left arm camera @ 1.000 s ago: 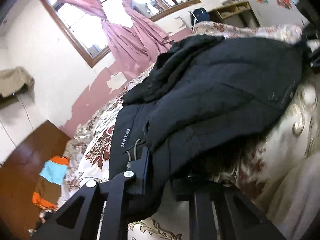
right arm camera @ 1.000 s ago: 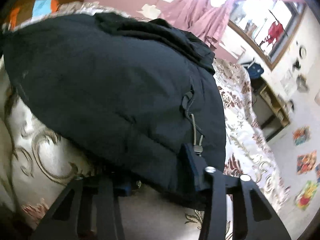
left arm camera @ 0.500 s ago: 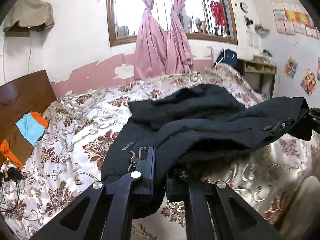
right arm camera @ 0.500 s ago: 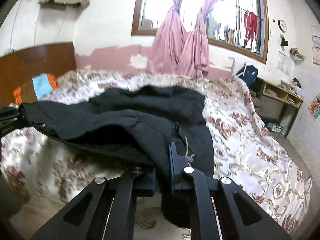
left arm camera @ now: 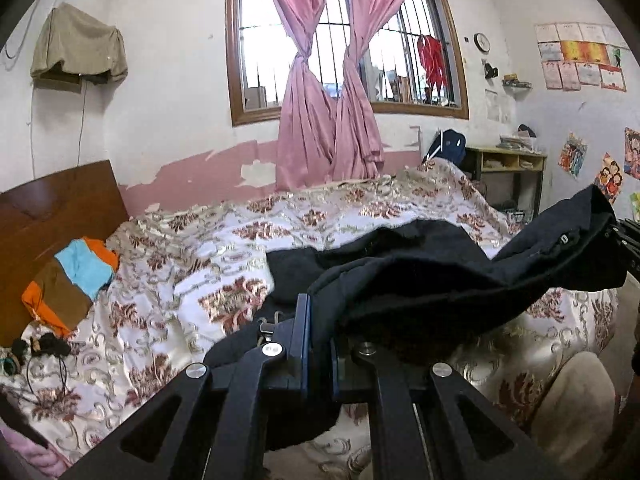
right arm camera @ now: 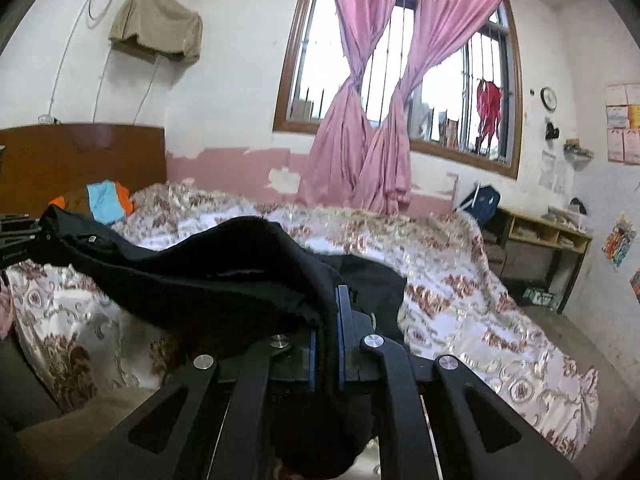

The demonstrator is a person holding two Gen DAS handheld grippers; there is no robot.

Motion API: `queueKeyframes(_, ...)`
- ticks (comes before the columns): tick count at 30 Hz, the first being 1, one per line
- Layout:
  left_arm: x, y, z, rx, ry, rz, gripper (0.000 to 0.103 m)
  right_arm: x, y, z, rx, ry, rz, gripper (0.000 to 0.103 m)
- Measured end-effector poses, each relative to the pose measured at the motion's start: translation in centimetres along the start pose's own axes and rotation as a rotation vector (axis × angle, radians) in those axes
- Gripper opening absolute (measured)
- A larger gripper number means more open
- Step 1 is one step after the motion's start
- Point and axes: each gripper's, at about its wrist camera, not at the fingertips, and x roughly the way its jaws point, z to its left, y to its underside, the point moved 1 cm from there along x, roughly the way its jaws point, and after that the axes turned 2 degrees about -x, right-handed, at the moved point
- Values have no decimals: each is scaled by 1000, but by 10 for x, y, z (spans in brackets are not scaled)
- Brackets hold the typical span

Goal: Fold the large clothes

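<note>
A large black jacket [left arm camera: 432,276] lies over the near side of a floral bedspread [left arm camera: 208,264]. My left gripper [left arm camera: 318,320] is shut on its near hem at the left corner. My right gripper [right arm camera: 326,312] is shut on the other hem corner, and the jacket [right arm camera: 208,272] hangs stretched between the two, lifted off the bed. The right gripper shows at the far right edge of the left wrist view [left arm camera: 630,240], and the left gripper at the far left edge of the right wrist view [right arm camera: 16,236]. The far part of the jacket still rests on the bed.
Folded orange, blue and brown clothes [left arm camera: 72,280] lie by the wooden headboard [left arm camera: 52,204]. Black cables [left arm camera: 44,346] lie at the bed's left edge. Pink curtains [left arm camera: 328,120] hang at the window. A desk with shelves [left arm camera: 508,176] stands at the right wall.
Both grippers have risen and levelled out with the jacket hem held, lifting the near half of the jacket off the bed and stretching it between them.
</note>
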Motion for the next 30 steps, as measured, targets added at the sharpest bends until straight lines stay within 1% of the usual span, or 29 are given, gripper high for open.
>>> queueKeyframes(3,18,-29,6,1,11,-24,7,14,-23,-3,2,3,-30,6)
queueKeyframes(5,41,-52,11,10,6,-41,7,37,-41,-8,7,8,-54,6)
queueKeyframes(6,60,-66,13,13,3,-45,7,52,-50,-12,9,12,-65,6)
queueKeyframes(8,91,-84,16,18,-5,-37,7,90,-66,-16,6,11,-56,6)
queueKeyframes(10,134,-102,20,9,-11,-17,8,135,-80,-24,43,-24,-40,6)
queueKeyframes(13,194,-119,31,-60,-10,32,7,194,-90,-24,35,-22,-22,6)
queueKeyframes(15,227,-124,34,-89,-21,59,7,233,-93,-25,43,-29,3,6)
queueKeyframes(18,266,-126,35,-99,-32,97,7,286,-93,-26,56,-38,47,6)
queueKeyframes(21,296,-122,33,-76,-50,131,8,329,-89,-22,51,-44,93,6)
queueKeyframes(25,331,-118,31,-34,-71,176,8,375,-82,-17,26,-38,137,6)
queueKeyframes(28,358,-116,30,-30,-79,216,8,402,-75,-13,3,-21,164,6)
queueKeyframes(30,374,-111,30,-42,-79,245,8,423,-68,-10,5,-22,201,6)
